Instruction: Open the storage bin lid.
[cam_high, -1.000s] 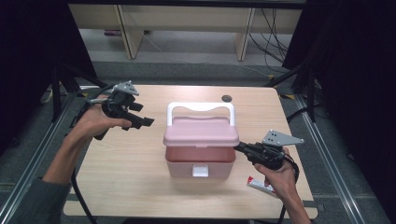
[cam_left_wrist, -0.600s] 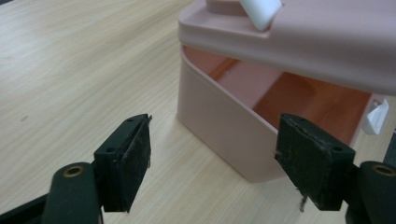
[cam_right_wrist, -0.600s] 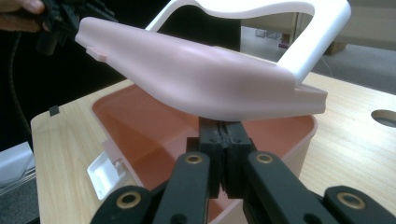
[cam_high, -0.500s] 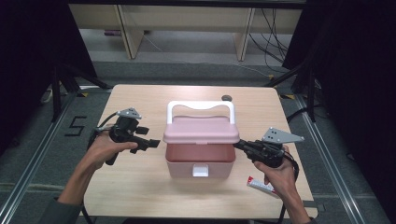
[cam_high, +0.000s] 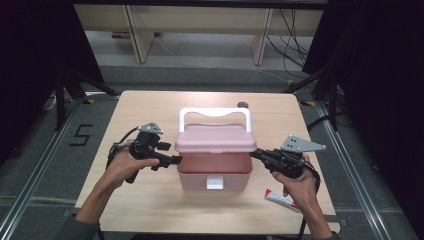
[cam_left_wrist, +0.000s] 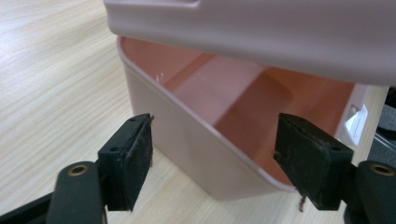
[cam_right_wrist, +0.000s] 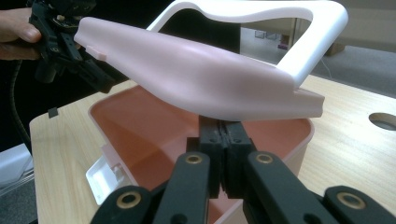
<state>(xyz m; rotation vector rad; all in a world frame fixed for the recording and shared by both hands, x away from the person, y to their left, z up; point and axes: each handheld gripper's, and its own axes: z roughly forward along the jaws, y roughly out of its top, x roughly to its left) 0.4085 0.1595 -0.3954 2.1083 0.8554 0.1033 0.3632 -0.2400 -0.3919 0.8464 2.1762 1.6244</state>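
While the right claw (cam_high: 256, 153) stays clenched under the right edge of the pink lid (cam_high: 216, 139), propping it up off the box (cam_high: 214, 172), the left claw (cam_high: 176, 160) has come down from up and to the left of the box to its left wall. Its jaws stand released and wide; in the left gripper view they sit astride the box's left rim (cam_left_wrist: 196, 121), one pad outside the wall and one over the inside, neither yet pressing on it. The box sits in the middle of the desk (cam_high: 150, 200), its white latch (cam_high: 215, 182) facing the near edge, and the lid's white handle (cam_high: 215, 112) stands up on the far side. The lid hangs tilted over the open, seemingly bare interior, as the right gripper view shows (cam_right_wrist: 196, 79). A small red-and-white packet (cam_high: 281, 199) lies on the desk near the right hand.

The descent suggests the left claw is about to pinch the wall and steady the box, so the right can swing the lid further open without dragging the box along.
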